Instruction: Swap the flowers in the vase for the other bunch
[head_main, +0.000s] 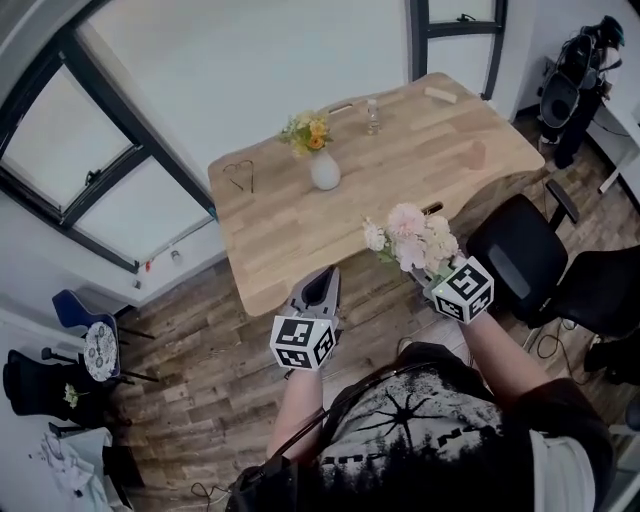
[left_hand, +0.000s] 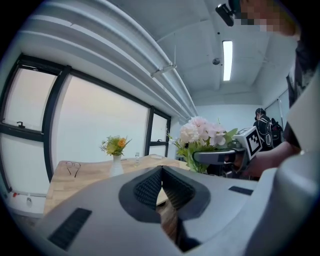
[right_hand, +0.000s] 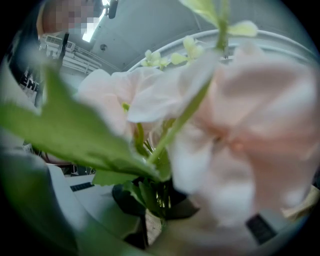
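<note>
Nearest to the camera, the person held both tools in front of the body, just before the near edge of the desk (head_main: 300, 240). The left hand-held gripper (head_main: 322, 284) was empty, its jaws pressed fully together, and it pointed toward the desk. Beside it, the right hand-held gripper (head_main: 428, 277) was closed on the green stems of the pink and white bunch (head_main: 410, 238), with the blossoms standing up above the jaws, over the front edge of the desk. To the right of this bunch a black chair (head_main: 520, 255) stood on the wooden floor. Further away, near the middle of the desk, the white vase (head_main: 325, 172) stood upright with the yellow and orange flowers (head_main: 308, 130) in it. A pair of eyeglasses (head_main: 240, 177) lay to the left of the vase, and a small clear bottle (head_main: 372, 117) stood behind it, near the far edge.
</note>
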